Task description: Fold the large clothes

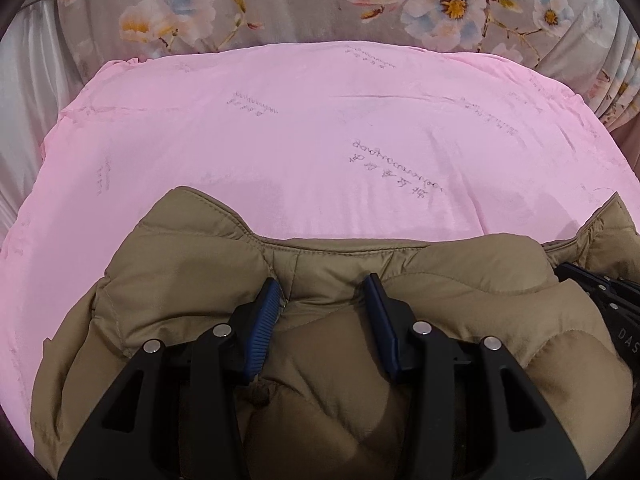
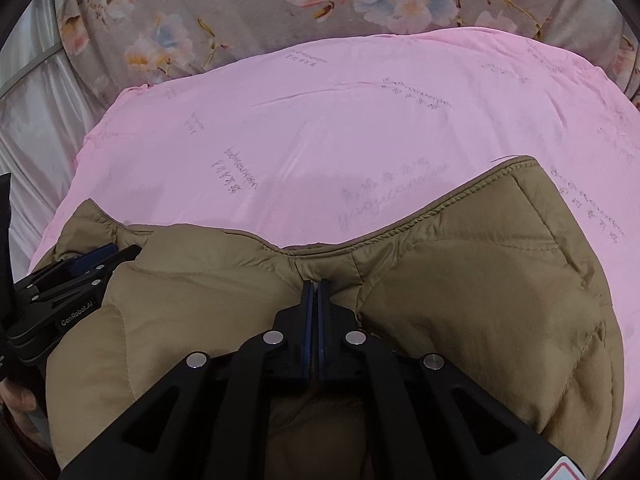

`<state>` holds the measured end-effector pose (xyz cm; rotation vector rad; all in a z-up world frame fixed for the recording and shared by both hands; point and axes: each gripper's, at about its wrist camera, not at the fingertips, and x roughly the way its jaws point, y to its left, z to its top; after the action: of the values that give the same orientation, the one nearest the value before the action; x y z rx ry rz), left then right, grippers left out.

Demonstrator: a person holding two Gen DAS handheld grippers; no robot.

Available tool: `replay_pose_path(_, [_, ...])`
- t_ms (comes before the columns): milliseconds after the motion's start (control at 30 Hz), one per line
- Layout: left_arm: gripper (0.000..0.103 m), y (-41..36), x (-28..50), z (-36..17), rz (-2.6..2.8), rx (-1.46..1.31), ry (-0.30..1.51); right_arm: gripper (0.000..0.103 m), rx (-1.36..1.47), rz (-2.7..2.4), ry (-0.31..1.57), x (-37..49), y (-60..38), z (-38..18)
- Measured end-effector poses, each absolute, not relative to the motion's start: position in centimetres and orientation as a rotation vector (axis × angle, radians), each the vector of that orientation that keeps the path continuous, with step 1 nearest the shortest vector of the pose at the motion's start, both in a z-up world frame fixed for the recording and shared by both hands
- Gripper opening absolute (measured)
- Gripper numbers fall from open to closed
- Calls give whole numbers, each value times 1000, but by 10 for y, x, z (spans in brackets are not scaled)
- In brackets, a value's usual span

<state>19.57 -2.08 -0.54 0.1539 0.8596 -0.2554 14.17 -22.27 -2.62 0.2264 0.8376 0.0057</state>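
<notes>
A tan quilted puffer jacket [image 1: 200, 280] lies bunched on a pink bedsheet [image 1: 300, 140]. My left gripper [image 1: 322, 286] is open, its blue-padded fingers [image 1: 266, 316] resting on the jacket's seamed edge with fabric between them. My right gripper [image 2: 316, 286] is shut on the jacket's [image 2: 480, 280] stitched edge, pinching a fold at its fingertips. The left gripper also shows at the left edge of the right wrist view [image 2: 86, 264], lying on the same jacket. The right gripper's black body shows at the right edge of the left wrist view [image 1: 600, 292].
The pink sheet [image 2: 320, 128] with faint printed script covers the bed beyond the jacket. A grey floral quilt [image 1: 320, 0] lies at the far side. A pale curtain [image 1: 24, 92] hangs at the left.
</notes>
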Motion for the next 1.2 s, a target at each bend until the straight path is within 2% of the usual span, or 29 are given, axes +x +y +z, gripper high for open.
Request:
replay_pose_path(133, [44, -22, 195, -5, -246, 165, 853, 0, 232, 8, 833, 143, -224, -25])
replay_pose_path(233, [39, -6, 189, 9, -255, 103, 865, 2, 250, -15, 828, 132, -230, -12])
replay_pose_path(333, [40, 38, 188, 36, -282, -95, 891, 22, 218, -104, 751, 106, -244, 19])
replay_pose_path(400, [41, 68, 195, 47, -261, -183, 903, 23, 226, -140, 738, 98, -261, 28])
replay_pose_path(467, [41, 84, 204, 46, -228, -200, 926, 23, 274, -155, 755, 97, -279, 26])
replay_pose_path(533, [38, 90, 215, 33, -183, -178, 980, 10, 311, -171, 794, 101, -290, 17])
replay_pose_path(633, [38, 90, 222, 15, -143, -145, 988, 0, 306, -210, 847, 113, -296, -5])
replay_pose_path(867, [38, 77, 226, -7, -84, -51, 944, 0, 301, -236, 849, 118, -295, -28])
replay_pose_path(1133, [38, 76, 226, -4, -59, -28, 910, 0, 294, -247, 826, 115, -295, -28])
replay_pose_path(1167, [37, 77, 220, 3, -41, -20, 904, 1, 278, -270, 827, 111, -292, -22])
replay_pose_path(1200, [35, 77, 212, 12, -33, -19, 898, 7, 265, -266, 808, 101, -284, -11])
